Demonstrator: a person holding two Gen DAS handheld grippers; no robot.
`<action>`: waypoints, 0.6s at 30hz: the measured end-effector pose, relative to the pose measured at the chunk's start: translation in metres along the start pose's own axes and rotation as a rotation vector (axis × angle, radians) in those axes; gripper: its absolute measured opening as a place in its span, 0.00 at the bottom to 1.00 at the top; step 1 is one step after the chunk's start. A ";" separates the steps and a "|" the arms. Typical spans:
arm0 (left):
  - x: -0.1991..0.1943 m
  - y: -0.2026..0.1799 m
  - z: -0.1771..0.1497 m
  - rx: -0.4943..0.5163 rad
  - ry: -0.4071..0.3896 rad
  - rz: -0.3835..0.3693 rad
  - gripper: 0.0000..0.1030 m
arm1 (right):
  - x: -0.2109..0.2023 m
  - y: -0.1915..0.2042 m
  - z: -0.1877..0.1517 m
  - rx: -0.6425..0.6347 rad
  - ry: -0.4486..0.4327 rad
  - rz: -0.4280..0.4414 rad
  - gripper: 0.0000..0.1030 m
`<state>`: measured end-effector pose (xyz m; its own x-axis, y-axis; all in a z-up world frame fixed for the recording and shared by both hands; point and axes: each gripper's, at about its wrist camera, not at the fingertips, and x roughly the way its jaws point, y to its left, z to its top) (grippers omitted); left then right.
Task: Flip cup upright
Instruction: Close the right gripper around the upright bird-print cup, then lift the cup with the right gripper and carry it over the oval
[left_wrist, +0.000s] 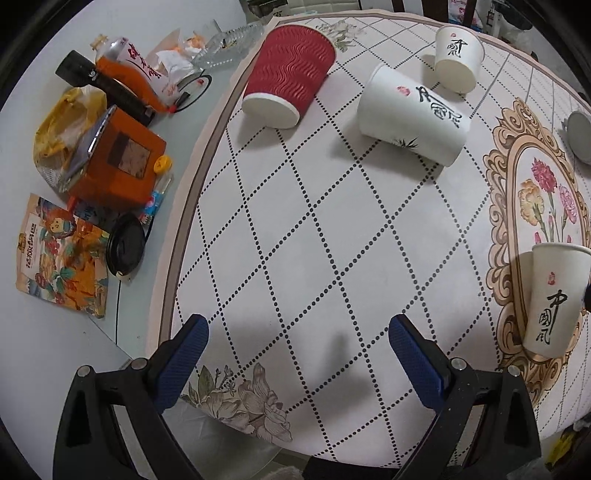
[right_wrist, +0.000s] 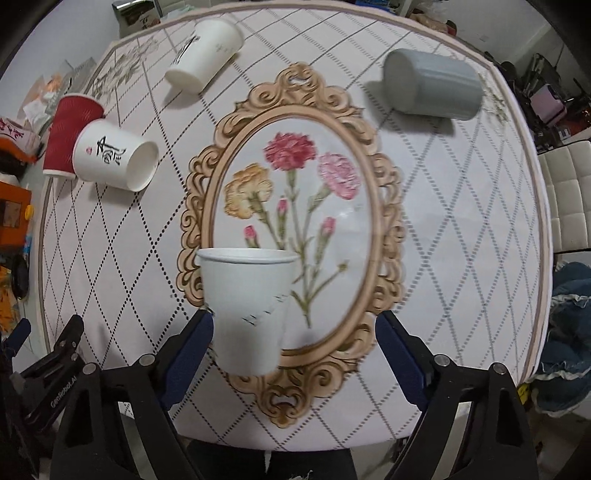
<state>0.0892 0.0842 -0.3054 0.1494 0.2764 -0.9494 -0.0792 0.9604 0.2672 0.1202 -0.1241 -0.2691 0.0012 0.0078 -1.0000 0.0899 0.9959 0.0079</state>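
A white paper cup (right_wrist: 247, 310) stands upright on the table near the front, between my right gripper's (right_wrist: 295, 332) open fingers and close to the left pad (right_wrist: 192, 347). It also shows in the left wrist view (left_wrist: 554, 299) at the right edge. My left gripper (left_wrist: 299, 350) is open and empty over the tablecloth. A red ribbed cup (left_wrist: 288, 74), a large white cup (left_wrist: 413, 114) and a small white cup (left_wrist: 458, 59) lie on their sides farther back. A grey cup (right_wrist: 432, 85) lies on its side at the back right.
The patterned tablecloth (left_wrist: 295, 221) covers a round table. To its left lie an orange box (left_wrist: 118, 162), a snack bag (left_wrist: 62, 258), a black lid (left_wrist: 125, 247) and bottles. A white chair (right_wrist: 569, 199) and blue cloth (right_wrist: 569, 332) sit to the right.
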 end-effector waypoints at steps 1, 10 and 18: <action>0.001 0.000 0.001 0.002 0.002 -0.002 0.97 | 0.003 0.002 0.001 0.000 0.008 0.001 0.86; 0.013 -0.006 0.004 0.030 0.036 -0.016 0.97 | 0.039 0.013 0.005 0.046 0.099 0.070 0.61; 0.012 -0.012 0.009 0.051 0.041 -0.052 0.97 | 0.037 0.009 0.002 0.084 0.074 0.074 0.60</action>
<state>0.1008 0.0758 -0.3186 0.1109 0.2256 -0.9679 -0.0219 0.9742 0.2246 0.1229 -0.1148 -0.3057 -0.0627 0.0910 -0.9939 0.1752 0.9814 0.0788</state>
